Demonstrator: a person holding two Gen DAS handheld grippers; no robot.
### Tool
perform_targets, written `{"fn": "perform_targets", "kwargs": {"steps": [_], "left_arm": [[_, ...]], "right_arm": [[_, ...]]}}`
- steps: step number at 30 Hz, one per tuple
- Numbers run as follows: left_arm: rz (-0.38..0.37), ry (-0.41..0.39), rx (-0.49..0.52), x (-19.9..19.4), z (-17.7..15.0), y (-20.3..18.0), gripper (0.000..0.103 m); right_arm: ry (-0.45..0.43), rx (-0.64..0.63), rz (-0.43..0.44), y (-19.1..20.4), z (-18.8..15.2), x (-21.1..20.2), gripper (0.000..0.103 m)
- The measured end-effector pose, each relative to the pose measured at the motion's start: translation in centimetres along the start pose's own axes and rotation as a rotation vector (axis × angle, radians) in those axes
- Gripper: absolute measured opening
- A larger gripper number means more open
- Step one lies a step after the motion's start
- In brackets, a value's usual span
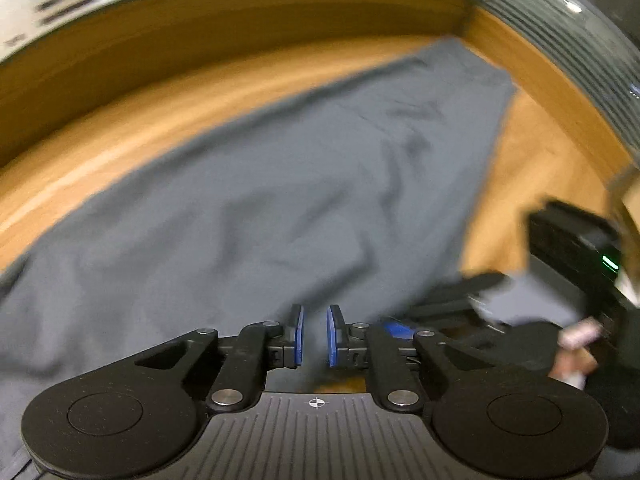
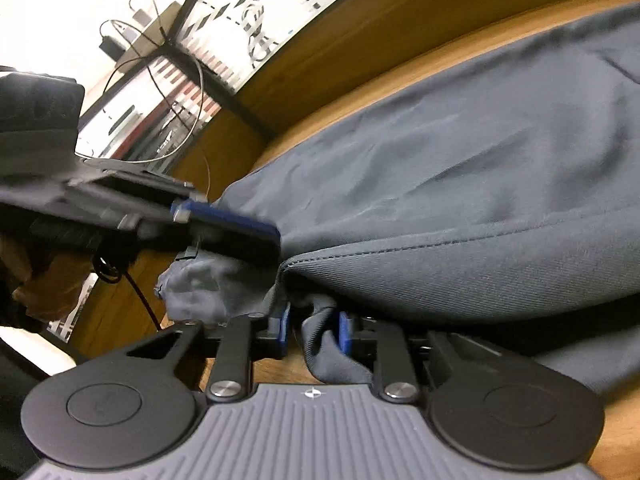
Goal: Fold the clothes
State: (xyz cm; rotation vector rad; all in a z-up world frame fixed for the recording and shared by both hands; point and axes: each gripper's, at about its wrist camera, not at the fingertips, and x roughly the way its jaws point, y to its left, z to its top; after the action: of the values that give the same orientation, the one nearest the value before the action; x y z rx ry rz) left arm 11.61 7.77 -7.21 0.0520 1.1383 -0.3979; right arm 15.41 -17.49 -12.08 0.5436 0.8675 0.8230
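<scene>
Slate-grey cotton garment: spread on tan wooden table. Left gripper: blue pads a narrow gap apart, nothing between. Right gripper: pinching the garment's bunched edge.

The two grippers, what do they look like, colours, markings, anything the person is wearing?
Both match: the left gripper and right gripper have black linkage arms with silver pivot pins, blue pads, round black side discs and a ribbed grey base bearing a small white crosshair mark. A dark sleeve shows at the edge.
</scene>
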Motion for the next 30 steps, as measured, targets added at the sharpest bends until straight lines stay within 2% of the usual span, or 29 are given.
{"fn": "perform_targets", "kwargs": {"steps": [3,8,13,17,19,21,23,28,30], "left_arm": [[0.070,0.054,-0.029,1.5,-0.3,1.7,0.013],[0.136,0.152,-0.015,3.9,-1.3,2.8,0.014],[0.161,0.158,0.085,4.2,-1.6,1.7,0.014],[0.154,0.162,0.087,4.0,-1.6,1.9,0.015],[0.151,0.157,0.088,3.8,-1.6,1.9,0.015],[0.150,0.154,0.089,3.8,-1.6,2.0,0.016],[0.150,0.154,0.091,3.7,-1.7,2.1,0.016],[0.143,0.126,0.137,3.0,-1.7,0.8,0.015],[0.131,0.100,0.176,2.1,-2.1,-0.1,0.020]], "right_arm": [[-0.009,-0.010,-0.014,0.9,-0.7,-0.5,0.014],[-0.026,-0.143,-0.067,4.2,-2.0,-2.0,0.009],[0.007,-0.332,-0.168,7.4,-3.4,-2.4,0.007],[0.062,-0.479,-0.258,9.0,-5.4,-2.2,0.006],[0.081,-0.482,-0.273,9.0,-6.3,-2.7,0.006],[0.084,-0.449,-0.270,8.7,-6.7,-3.5,0.000],[0.077,-0.423,-0.280,8.6,-6.9,-4.2,0.000],[-0.005,-0.351,-0.378,7.8,-5.6,-6.2,0.002],[-0.053,-0.318,-0.421,7.4,-4.9,-7.3,0.004]]}}
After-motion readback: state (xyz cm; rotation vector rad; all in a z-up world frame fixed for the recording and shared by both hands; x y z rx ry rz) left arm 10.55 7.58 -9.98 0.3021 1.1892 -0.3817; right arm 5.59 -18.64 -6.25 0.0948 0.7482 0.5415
